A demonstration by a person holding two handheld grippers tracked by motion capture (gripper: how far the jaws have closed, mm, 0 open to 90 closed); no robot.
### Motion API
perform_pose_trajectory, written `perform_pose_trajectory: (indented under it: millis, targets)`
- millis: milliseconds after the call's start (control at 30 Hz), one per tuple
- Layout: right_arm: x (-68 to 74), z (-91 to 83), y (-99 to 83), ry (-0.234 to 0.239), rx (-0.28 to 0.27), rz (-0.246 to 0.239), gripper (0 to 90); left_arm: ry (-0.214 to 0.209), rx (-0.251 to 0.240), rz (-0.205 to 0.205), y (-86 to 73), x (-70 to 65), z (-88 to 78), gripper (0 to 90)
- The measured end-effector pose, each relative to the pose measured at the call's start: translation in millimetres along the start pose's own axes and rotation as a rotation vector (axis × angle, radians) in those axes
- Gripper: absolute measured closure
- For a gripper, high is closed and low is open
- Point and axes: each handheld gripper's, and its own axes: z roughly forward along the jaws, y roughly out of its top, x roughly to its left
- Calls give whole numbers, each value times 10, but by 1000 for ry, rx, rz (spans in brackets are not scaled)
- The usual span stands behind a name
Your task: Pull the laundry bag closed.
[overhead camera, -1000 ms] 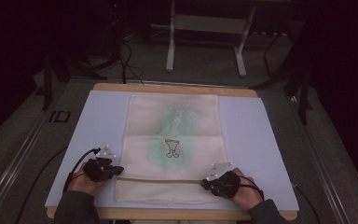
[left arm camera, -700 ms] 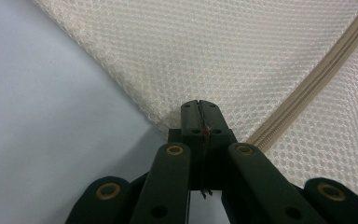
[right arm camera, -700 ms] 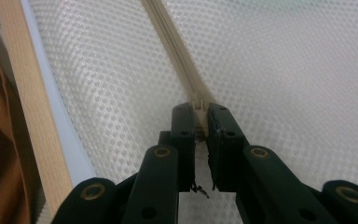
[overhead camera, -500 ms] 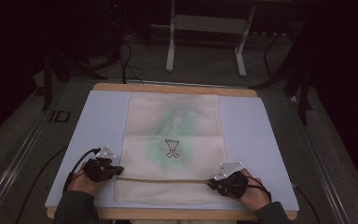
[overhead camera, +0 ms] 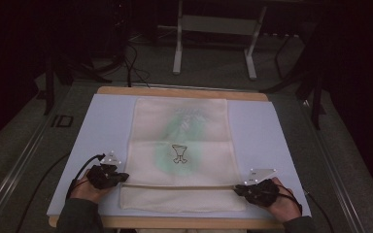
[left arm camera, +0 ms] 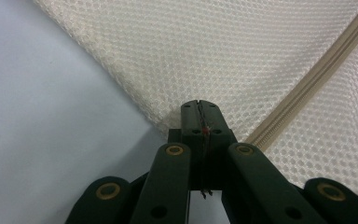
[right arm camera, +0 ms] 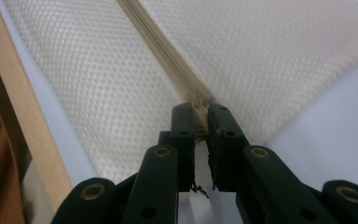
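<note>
A cream mesh bag (overhead camera: 179, 145) lies flat on the table, with a green patch and a small dark emblem (overhead camera: 178, 153) showing at its middle. A beige zipper (overhead camera: 179, 185) runs across it near the front edge. My left gripper (overhead camera: 124, 178) is shut on the bag's left edge, by the zipper's end. In the left gripper view the jaws (left arm camera: 199, 109) pinch the mesh edge (left arm camera: 168, 119), with the zipper (left arm camera: 317, 74) running off to the right. My right gripper (overhead camera: 237, 189) is at the bag's right edge, shut on the zipper pull (right arm camera: 199, 103) at the end of the zipper tape (right arm camera: 161, 49).
The bag rests on a light blue mat (overhead camera: 107, 121) that covers a wooden table (overhead camera: 175, 91). The table's wooden front edge (right arm camera: 9, 93) runs close to my right gripper. Beyond the table stand a metal frame's legs (overhead camera: 177, 48) and cables (overhead camera: 131, 68) on the dark floor.
My right gripper has slid to the right along the zipper line, from inside the bag's width to its right edge. My left gripper has stayed put on the left edge.
</note>
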Motion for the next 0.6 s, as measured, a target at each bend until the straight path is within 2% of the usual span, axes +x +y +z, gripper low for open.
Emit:
perform_pose_trajectory:
  millis: [133, 167, 200, 233, 267, 300, 333, 367, 433, 600]
  targets:
    - [-34, -43, -69, 7, 3, 12, 816, -2, -5, -3, -5, 0, 1, 898]
    - [-35, -47, -85, 2, 14, 12, 898, 2, -3, -1, -5, -2, -1, 898]
    - [-34, -48, -116, -58, 51, 7, 900, 1, -4, -1, -5, -1, -1, 898]
    - [-61, -48, -175, -89, 83, 29, 900, -2, -5, -2, -6, 3, 0, 898]
    - [-93, -68, -249, -74, 57, 61, 900, -7, -9, -3, -8, 9, 1, 897]
    - [-104, -91, -310, -39, 10, 90, 896, -11, -10, -7, -8, 15, 2, 897]
    - [-100, -109, -335, -34, 1, 95, 870, -11, -9, -8, -6, 18, 2, 897]
    - [-89, -125, -334, -48, 3, 93, 858, -8, -10, -6, -4, 12, 3, 896]
    - [-97, -150, -311, -52, -28, 103, 850, -8, -12, -10, -6, 11, 3, 896]
    - [-119, -143, -302, -63, -47, 121, 828, -42, -38, -20, -34, 56, -17, 885]
